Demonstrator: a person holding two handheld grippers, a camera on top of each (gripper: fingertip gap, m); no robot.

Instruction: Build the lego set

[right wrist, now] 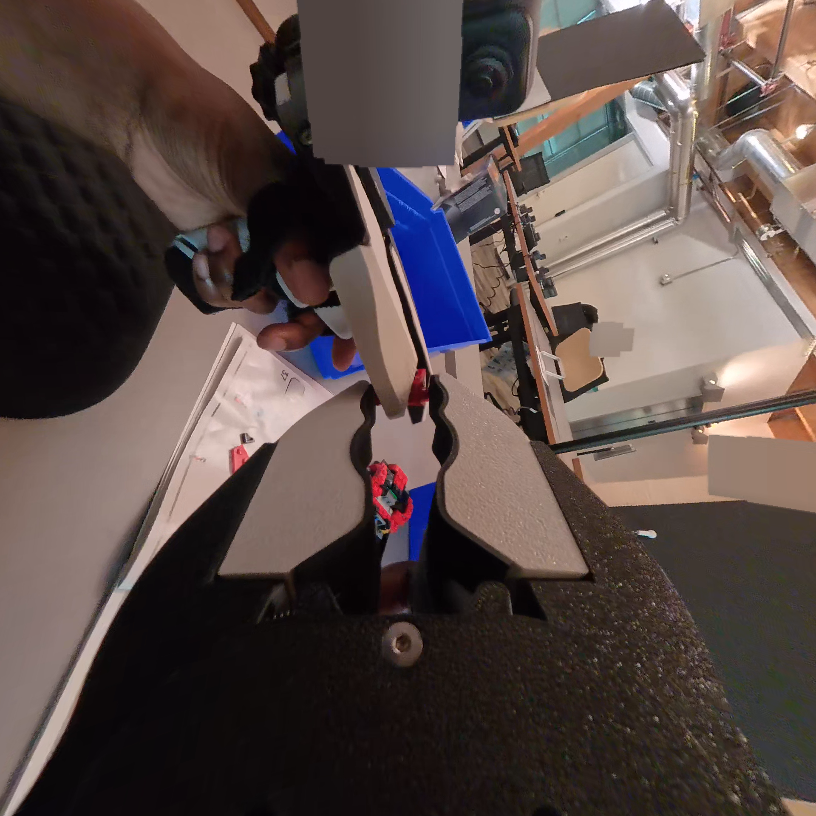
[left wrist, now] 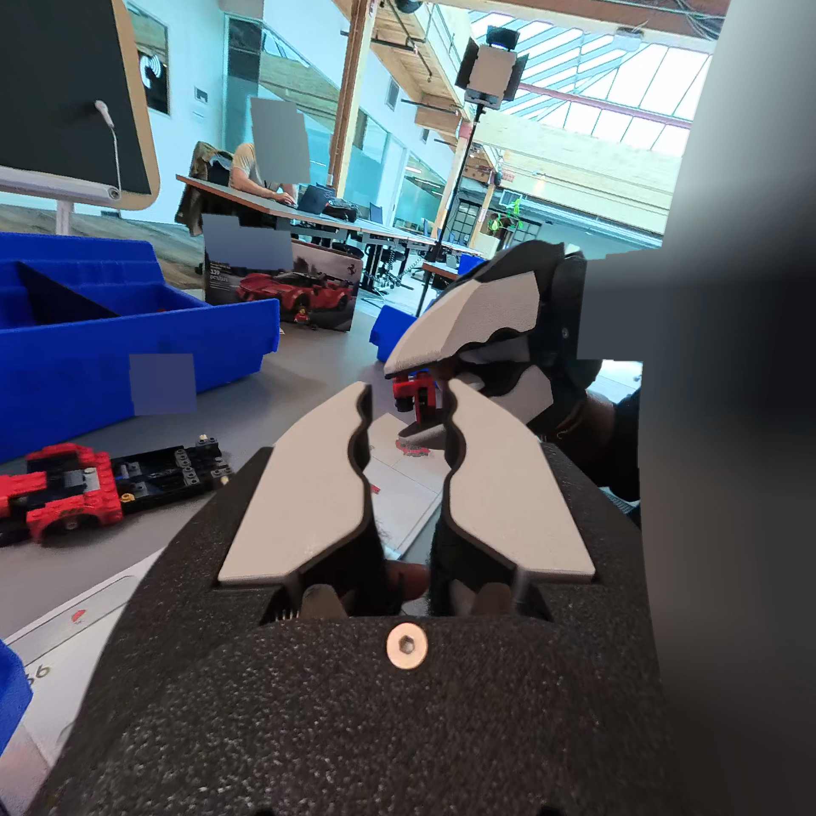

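Note:
A small red and black lego sub-assembly (left wrist: 415,395) hangs in the air above the instruction booklet (left wrist: 406,481). My right gripper (right wrist: 402,391) is shut on it; in the left wrist view it reaches in from the right, with one finger above the piece and one below. My left gripper (left wrist: 410,388) is open and its fingers straddle the same piece from the sides, the right finger close against it. The partly built red and black car (left wrist: 66,490) lies on the table to the left, also showing in the right wrist view (right wrist: 391,499).
A large blue bin (left wrist: 132,335) stands at the left, the set's box (left wrist: 300,291) behind it, a smaller blue bin (left wrist: 388,326) beyond the grippers. A loose red plate (right wrist: 238,457) and a small dark piece (right wrist: 247,438) lie on the booklet (right wrist: 247,397). Left and right tips are no more than a few centimetres apart.

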